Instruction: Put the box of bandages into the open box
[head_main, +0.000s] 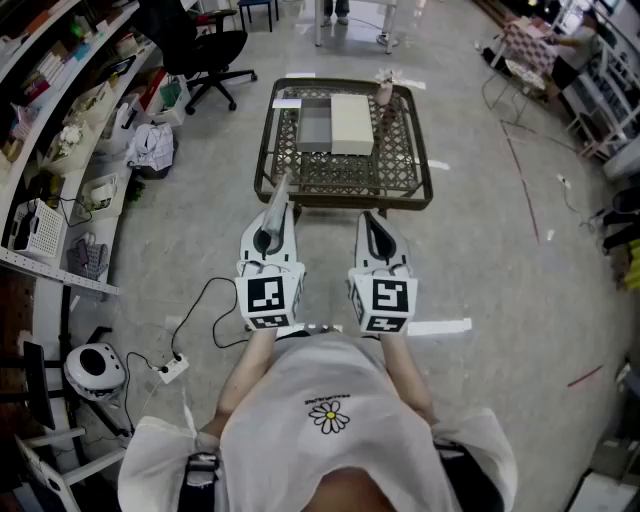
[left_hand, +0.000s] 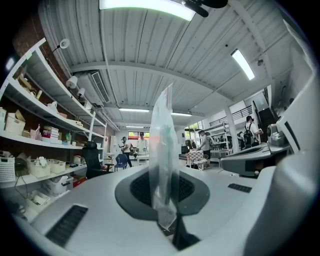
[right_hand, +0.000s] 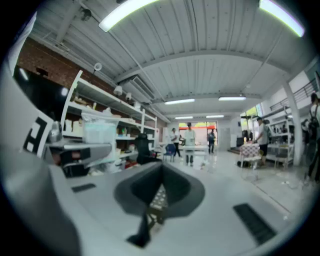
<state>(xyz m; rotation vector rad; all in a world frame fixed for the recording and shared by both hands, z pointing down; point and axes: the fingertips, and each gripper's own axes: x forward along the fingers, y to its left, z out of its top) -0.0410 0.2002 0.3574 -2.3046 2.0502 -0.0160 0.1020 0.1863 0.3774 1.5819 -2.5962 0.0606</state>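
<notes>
On a low woven table (head_main: 345, 175) ahead of me lies an open box (head_main: 335, 125), with a grey inside and a white lid beside it. A small pinkish item (head_main: 385, 95) stands at the table's far right; I cannot tell what it is. My left gripper (head_main: 278, 212) hangs short of the table's near edge, shut on a strip of clear plastic wrapping (head_main: 279, 195). In the left gripper view the plastic wrapping (left_hand: 162, 150) stands up from the closed jaws of the left gripper (left_hand: 167, 225). My right gripper (head_main: 368, 218) is beside it, shut and empty; the right gripper (right_hand: 152, 210) points out into the room.
Shelves (head_main: 60, 120) full of items line the left side, with a black office chair (head_main: 205, 50) near them. A power strip (head_main: 172, 368) and its cable lie on the floor at my left. White tape (head_main: 440, 326) marks the floor. People stand far off in both gripper views.
</notes>
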